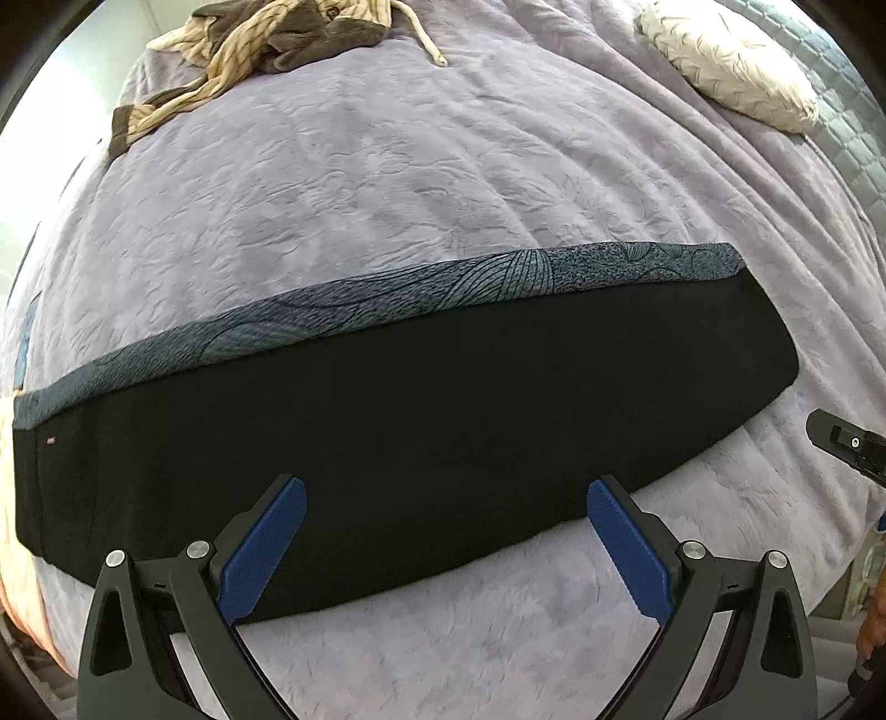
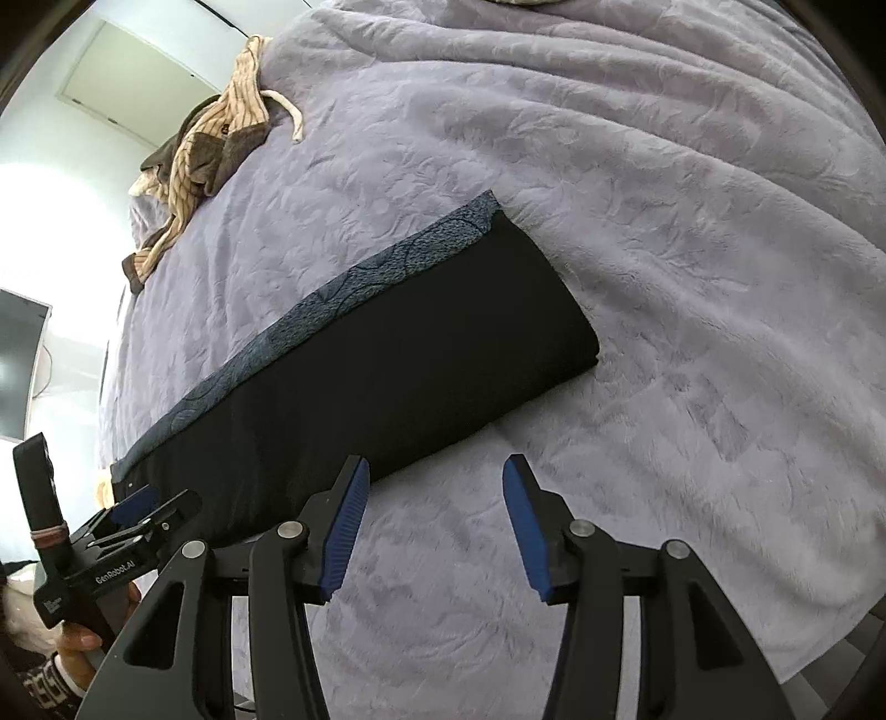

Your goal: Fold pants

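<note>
Black pants (image 1: pixel 415 421) lie folded lengthwise in a long strip on a lilac blanket (image 1: pixel 387 166), with a blue-grey patterned band (image 1: pixel 387 310) along their far edge. My left gripper (image 1: pixel 446 483) hovers open over the strip's near edge, with nothing between its blue pads (image 1: pixel 266 548). In the right wrist view the pants (image 2: pixel 387 376) run diagonally from lower left to centre. My right gripper (image 2: pixel 436 461) stands open over bare blanket just off the near edge, left finger close to the cloth, holding nothing. The left gripper (image 2: pixel 149 507) shows at the strip's lower left end.
A striped beige and brown garment (image 1: pixel 266 39) lies crumpled at the bed's far left corner. A pale pillow (image 1: pixel 725 61) rests at the far right. A person's hand (image 2: pixel 77 642) grips the left tool's handle. A dark screen (image 2: pixel 16 360) hangs on the wall beyond the bed.
</note>
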`<state>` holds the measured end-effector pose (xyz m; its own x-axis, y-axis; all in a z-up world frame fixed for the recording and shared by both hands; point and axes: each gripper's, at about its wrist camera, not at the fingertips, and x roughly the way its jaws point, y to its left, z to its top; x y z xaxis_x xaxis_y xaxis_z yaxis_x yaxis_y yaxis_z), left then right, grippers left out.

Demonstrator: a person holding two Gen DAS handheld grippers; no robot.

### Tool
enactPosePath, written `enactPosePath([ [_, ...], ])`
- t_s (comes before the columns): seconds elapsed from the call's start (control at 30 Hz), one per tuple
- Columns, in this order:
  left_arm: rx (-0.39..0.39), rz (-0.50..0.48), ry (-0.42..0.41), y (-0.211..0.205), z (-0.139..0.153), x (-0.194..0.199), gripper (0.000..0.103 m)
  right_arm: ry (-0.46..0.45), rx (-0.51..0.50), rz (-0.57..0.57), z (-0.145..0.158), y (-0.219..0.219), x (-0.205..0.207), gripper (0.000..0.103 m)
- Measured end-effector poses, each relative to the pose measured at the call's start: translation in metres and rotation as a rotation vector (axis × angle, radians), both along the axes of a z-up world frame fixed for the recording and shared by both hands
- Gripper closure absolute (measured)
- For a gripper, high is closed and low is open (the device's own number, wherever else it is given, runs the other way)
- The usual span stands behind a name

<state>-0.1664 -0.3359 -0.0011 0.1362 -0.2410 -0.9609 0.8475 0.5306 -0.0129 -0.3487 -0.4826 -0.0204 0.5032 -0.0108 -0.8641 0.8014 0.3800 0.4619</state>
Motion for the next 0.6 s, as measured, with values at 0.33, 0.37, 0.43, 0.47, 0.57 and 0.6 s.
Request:
enactPosePath([
  [0.33,0.013,0.067,-0.021,-0.052,-0.028,0.012,0.001,-0.069,0.118,-0.096,-0.042,-0.03,-0.002,0.049],
  [0.37,0.014,0.066,-0.035,-0.057,-0.03,0.012,0.001,-0.084,0.129,-0.118,-0.045,-0.033,-0.005,0.049],
  [0.43,0.02,0.069,-0.059,-0.069,-0.033,0.016,0.001,-0.093,0.133,-0.142,-0.047,-0.035,-0.006,0.049],
  [0.47,0.016,0.074,-0.066,-0.072,-0.034,0.019,0.001,-0.089,0.128,-0.162,-0.048,-0.037,-0.008,0.049],
  [0.57,0.014,0.09,-0.103,-0.086,-0.041,0.032,0.001,-0.089,0.146,-0.215,-0.056,-0.041,-0.015,0.049],
  [0.6,0.026,0.097,-0.116,-0.09,-0.046,0.036,0.001,-0.096,0.158,-0.231,-0.06,-0.043,-0.017,0.049],
])
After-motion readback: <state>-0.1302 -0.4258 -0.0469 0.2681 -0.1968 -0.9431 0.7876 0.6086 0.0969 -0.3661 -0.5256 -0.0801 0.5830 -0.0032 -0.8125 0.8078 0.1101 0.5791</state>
